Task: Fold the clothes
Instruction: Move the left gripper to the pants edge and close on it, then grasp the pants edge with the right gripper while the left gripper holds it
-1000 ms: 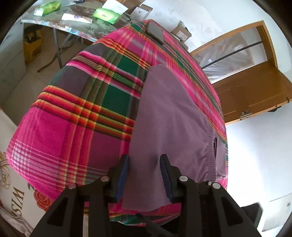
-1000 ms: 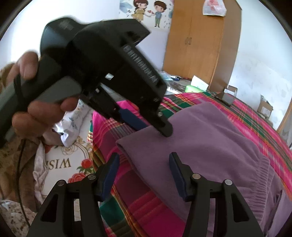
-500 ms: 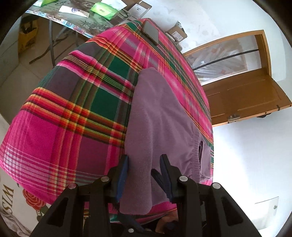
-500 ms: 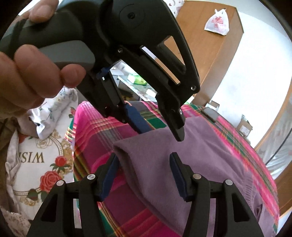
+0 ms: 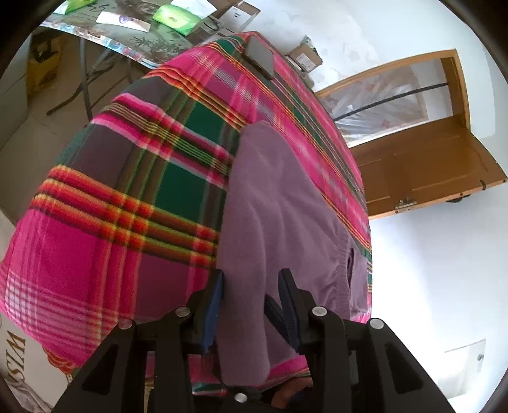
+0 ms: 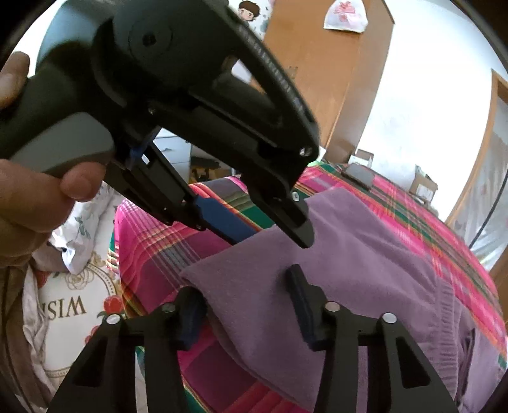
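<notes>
garment [image 5: 273, 222] purple, on plaid cloth [image 5: 127, 197], long axis running away from both grippers | left gripper [image 5: 250, 305] part-open, near hem between jaws, grip unclear | right gripper [image 6: 244, 305] just closing, straddling near corner, not pinching

I see white walls [image 5: 428, 286] in bright daylight, an open wooden door [image 5: 422, 165] to my right, a wardrobe [image 6: 320, 79] ahead with a bag [image 6: 346, 16] on top, and a cluttered table [image 5: 133, 38] over a pale tiled floor [image 5: 28, 127].
</notes>
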